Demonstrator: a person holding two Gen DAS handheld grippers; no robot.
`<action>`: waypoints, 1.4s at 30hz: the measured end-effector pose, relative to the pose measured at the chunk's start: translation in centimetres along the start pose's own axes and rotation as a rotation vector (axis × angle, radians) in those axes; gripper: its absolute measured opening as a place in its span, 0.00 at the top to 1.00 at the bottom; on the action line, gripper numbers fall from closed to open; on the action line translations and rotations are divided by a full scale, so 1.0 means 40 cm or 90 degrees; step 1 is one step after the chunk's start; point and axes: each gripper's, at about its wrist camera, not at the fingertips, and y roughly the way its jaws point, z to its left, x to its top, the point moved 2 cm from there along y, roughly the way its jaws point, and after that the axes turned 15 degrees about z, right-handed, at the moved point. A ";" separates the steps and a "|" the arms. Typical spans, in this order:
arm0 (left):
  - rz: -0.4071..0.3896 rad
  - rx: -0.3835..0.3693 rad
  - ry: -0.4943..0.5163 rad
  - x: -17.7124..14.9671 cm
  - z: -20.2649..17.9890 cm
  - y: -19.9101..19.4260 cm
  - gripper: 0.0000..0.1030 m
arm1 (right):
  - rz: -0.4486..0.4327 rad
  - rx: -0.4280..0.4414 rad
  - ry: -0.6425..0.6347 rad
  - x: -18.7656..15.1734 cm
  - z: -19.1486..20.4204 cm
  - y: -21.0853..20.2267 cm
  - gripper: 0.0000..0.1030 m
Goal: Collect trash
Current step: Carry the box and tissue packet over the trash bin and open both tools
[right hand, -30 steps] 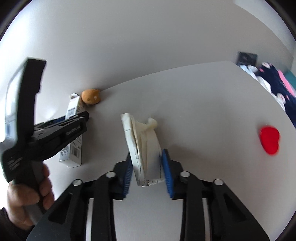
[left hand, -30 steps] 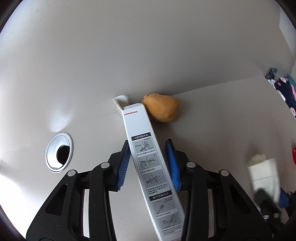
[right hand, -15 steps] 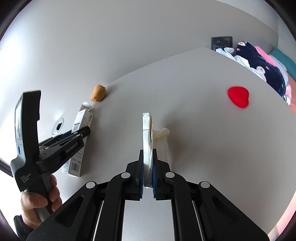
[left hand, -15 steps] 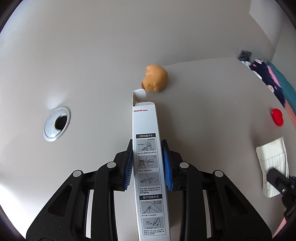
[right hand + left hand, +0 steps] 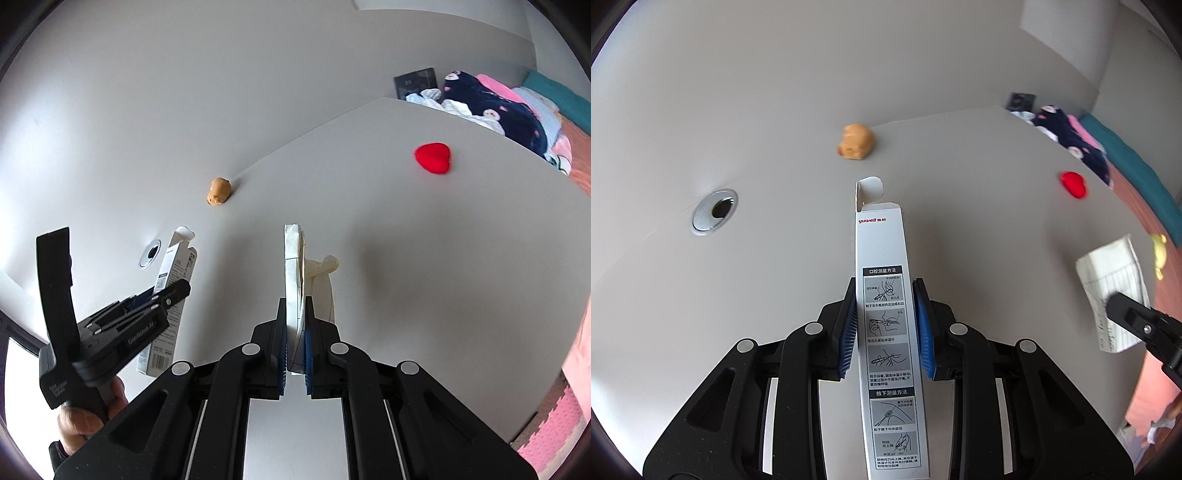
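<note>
My left gripper is shut on a long white thermometer box with printed instructions and an open top flap, held above the white table. The box also shows in the right wrist view in the left gripper. My right gripper is shut on a folded white paper wad with a crumpled tissue bit, lifted off the table. The paper wad shows at the right in the left wrist view.
A tan bread-like toy lies by the wall. A red heart lies at the right of the table. A metal cable grommet sits at the left. Clothes and bedding lie beyond the table's right edge.
Both grippers have closed on their items and lifted them off the table. The views pulled back and up, so the table and the red heart show more fully.
</note>
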 end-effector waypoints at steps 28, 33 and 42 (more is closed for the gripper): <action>0.021 -0.089 0.348 -0.231 -0.625 -0.040 0.72 | -0.116 -0.042 0.204 -0.379 -0.406 -0.285 0.92; 0.029 -0.098 0.423 -0.307 -0.726 -0.036 0.72 | -0.131 -0.061 0.259 -0.477 -0.479 -0.316 0.92; 0.061 -0.093 0.532 -0.419 -0.864 0.006 0.72 | -0.133 -0.096 0.364 -0.612 -0.607 -0.334 0.92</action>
